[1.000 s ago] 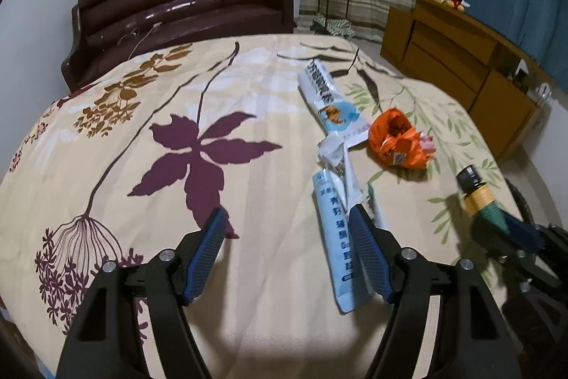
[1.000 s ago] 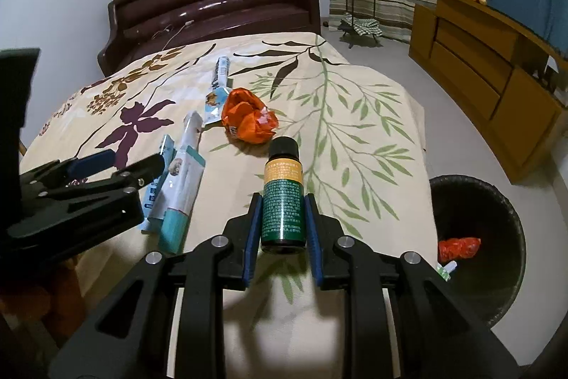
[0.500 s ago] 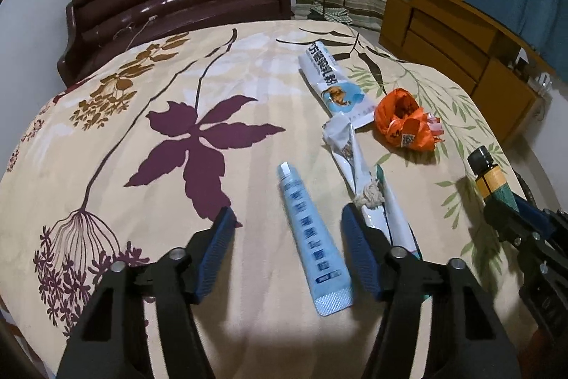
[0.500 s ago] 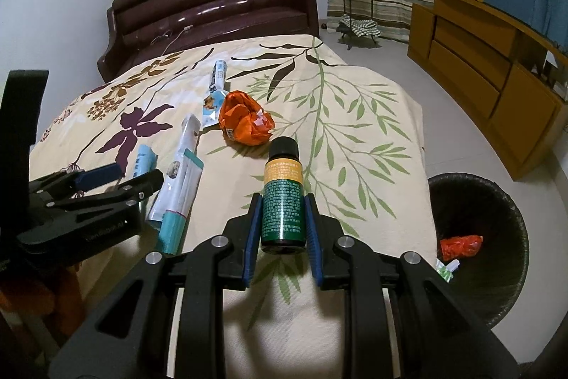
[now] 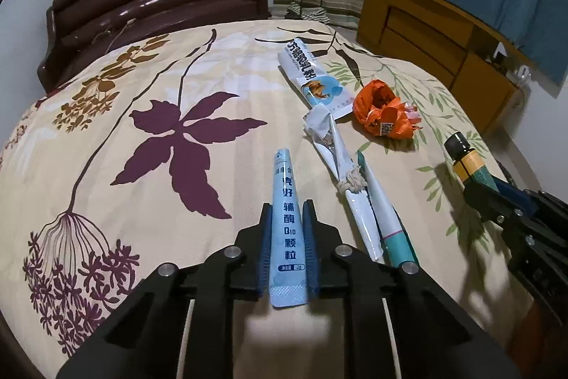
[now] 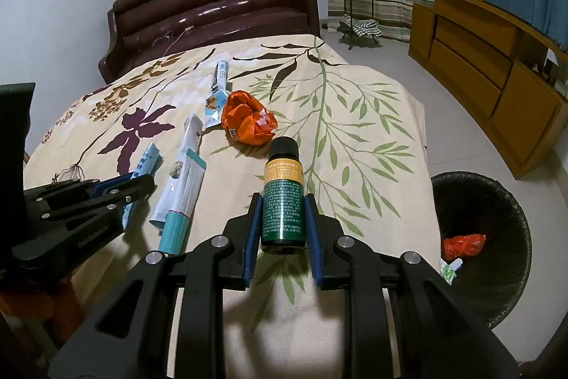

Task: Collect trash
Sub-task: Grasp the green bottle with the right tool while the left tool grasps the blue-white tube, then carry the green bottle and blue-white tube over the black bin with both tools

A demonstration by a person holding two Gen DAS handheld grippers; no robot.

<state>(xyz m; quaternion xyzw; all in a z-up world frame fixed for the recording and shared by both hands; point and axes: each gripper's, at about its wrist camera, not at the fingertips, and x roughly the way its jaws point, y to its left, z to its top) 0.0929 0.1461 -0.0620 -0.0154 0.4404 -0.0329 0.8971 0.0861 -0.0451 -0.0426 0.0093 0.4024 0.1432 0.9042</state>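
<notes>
My left gripper (image 5: 287, 212) is shut on a light blue sachet (image 5: 287, 219) lying on the floral bedspread (image 5: 177, 87); the gripper also shows in the right wrist view (image 6: 142, 182). My right gripper (image 6: 282, 201) is shut on a small green bottle (image 6: 283, 198) with a yellow band and black cap, seen also in the left wrist view (image 5: 468, 162). Loose on the bed lie a white and teal tube (image 6: 181, 187), a crumpled orange wrapper (image 6: 248, 122) and a blue-white packet (image 6: 216, 91). A black trash bin (image 6: 511, 258) stands on the floor right of the bed.
The bin holds an orange wrapper (image 6: 463, 244) and a small white-green piece. A dark brown headboard (image 6: 213, 6) is at the far end. A wooden dresser (image 6: 497, 59) lines the right wall. A plant stand (image 6: 355, 6) stands by the striped curtains.
My left gripper moved left over the blue sachet and closed on it; it was open before. My right gripper has kept its hold on the bottle and barely moved.
</notes>
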